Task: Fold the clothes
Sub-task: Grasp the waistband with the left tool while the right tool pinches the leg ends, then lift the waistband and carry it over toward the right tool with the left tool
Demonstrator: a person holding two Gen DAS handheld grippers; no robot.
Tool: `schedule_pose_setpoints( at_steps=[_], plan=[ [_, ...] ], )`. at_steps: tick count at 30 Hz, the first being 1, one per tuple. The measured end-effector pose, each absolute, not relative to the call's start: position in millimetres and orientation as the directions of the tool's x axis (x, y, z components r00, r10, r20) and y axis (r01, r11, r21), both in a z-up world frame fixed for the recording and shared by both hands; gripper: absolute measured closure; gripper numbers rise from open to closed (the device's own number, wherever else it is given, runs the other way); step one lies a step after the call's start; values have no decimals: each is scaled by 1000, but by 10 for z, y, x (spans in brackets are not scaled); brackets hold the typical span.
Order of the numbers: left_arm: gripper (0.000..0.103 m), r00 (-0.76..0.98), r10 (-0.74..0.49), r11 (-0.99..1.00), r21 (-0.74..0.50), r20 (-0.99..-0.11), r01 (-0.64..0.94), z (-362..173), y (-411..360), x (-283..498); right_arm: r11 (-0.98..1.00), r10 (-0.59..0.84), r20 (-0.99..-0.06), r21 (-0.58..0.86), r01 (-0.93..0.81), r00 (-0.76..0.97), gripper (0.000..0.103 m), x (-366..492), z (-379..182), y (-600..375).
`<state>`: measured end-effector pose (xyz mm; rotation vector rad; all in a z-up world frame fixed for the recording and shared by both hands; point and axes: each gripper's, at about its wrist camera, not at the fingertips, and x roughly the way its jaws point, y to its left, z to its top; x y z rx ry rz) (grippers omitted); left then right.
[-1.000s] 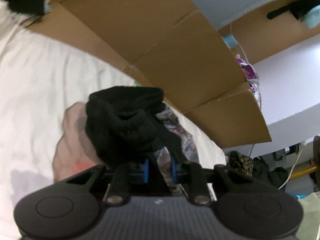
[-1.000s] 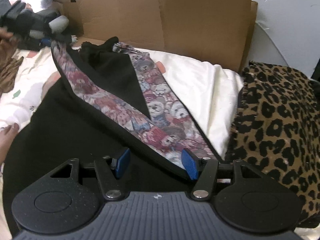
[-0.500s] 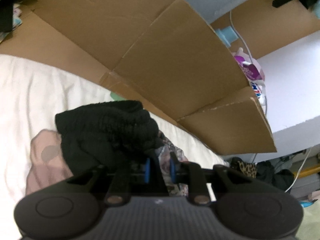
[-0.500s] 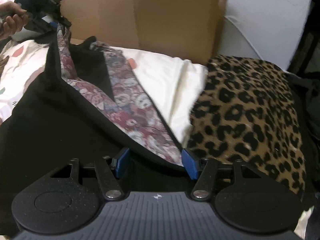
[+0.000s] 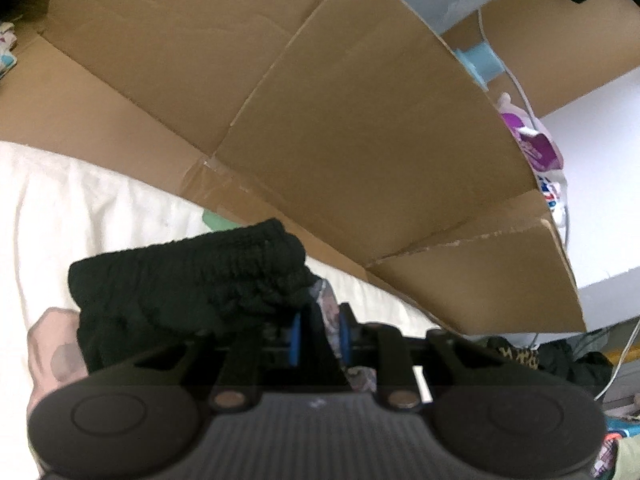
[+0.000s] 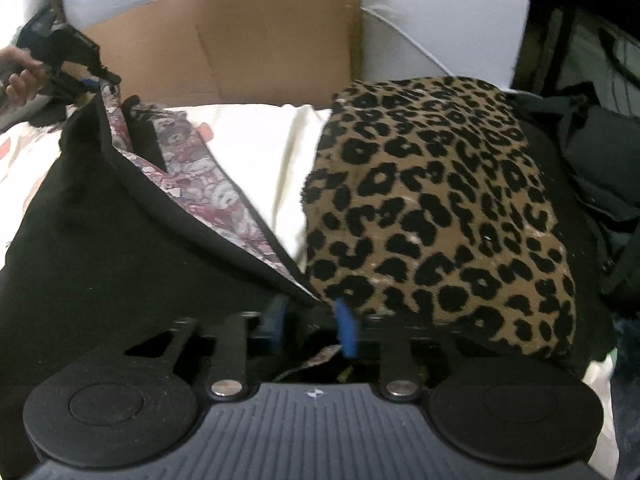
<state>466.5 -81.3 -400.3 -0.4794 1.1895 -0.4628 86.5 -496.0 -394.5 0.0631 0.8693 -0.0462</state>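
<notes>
A black garment (image 6: 120, 240) with a teddy-bear print lining (image 6: 216, 196) is stretched over the white bedsheet (image 6: 256, 148). My left gripper (image 5: 320, 336) is shut on one end of it, and a black ribbed band (image 5: 192, 276) bunches just beyond the pads. In the right wrist view that left gripper (image 6: 68, 60) is at the far upper left, held by a hand (image 6: 20, 76), lifting the garment's far corner. My right gripper (image 6: 310, 326) is closing its jaws on the near black hem, with the fabric edge between the blue pads (image 6: 346, 332).
Brown cardboard panels (image 5: 340, 120) stand along the far side of the bed. A leopard-print cloth (image 6: 440, 208) lies right beside the garment's near corner. Dark bags (image 6: 592, 152) sit at the far right. A purple bottle (image 5: 532, 144) stands behind the cardboard.
The right jaws have narrowed from wide apart onto the hem, and that view swung toward the leopard cloth. The left gripper carried its end closer to the cardboard.
</notes>
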Motion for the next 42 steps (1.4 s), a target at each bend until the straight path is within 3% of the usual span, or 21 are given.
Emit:
schedule_pose_setpoints(
  at_steps=[1, 3, 19, 21, 23, 25, 30, 37, 42],
  plan=[
    [83, 306, -576, 810, -580, -758, 87, -4010, -817, 4681, 997, -16, -763, 41, 73, 646, 81, 853, -3942, -4978],
    [85, 309, -575, 810, -580, -758, 83, -4023, -826, 4712, 996, -13, -763, 45, 73, 647, 95, 846, -3945, -4991],
    [89, 296, -539, 826, -564, -788, 3, -4384, -1052, 4939, 996, -26, -785, 36, 88, 619, 97, 882, -4019, -5024],
    [84, 276, -532, 831, -556, -800, -12, -4437, -1113, 4938, 995, -26, -787, 39, 92, 617, 97, 888, -4029, -5024],
    [65, 269, -539, 830, -557, -798, 9, -4407, -1209, 4899, 995, -26, -787, 38, 91, 616, 97, 896, -4031, -5024],
    [53, 259, -560, 821, -569, -787, 46, -4363, -1316, 4833, 995, -25, -788, 40, 92, 615, 97, 903, -4035, -5028],
    [53, 193, -588, 808, -581, -786, 97, -4339, -1585, 4674, 995, -24, -788, 43, 94, 615, 97, 909, -4035, -5030],
    [54, 162, -614, 786, -617, -772, 38, -4354, -1761, 4592, 995, -23, -785, 41, 88, 619, 97, 901, -4035, -5026],
    [54, 124, -529, 847, -531, -840, 12, -4434, -1917, 4575, 995, -21, -782, 44, 89, 623, 97, 896, -4039, -5029]
  ],
)
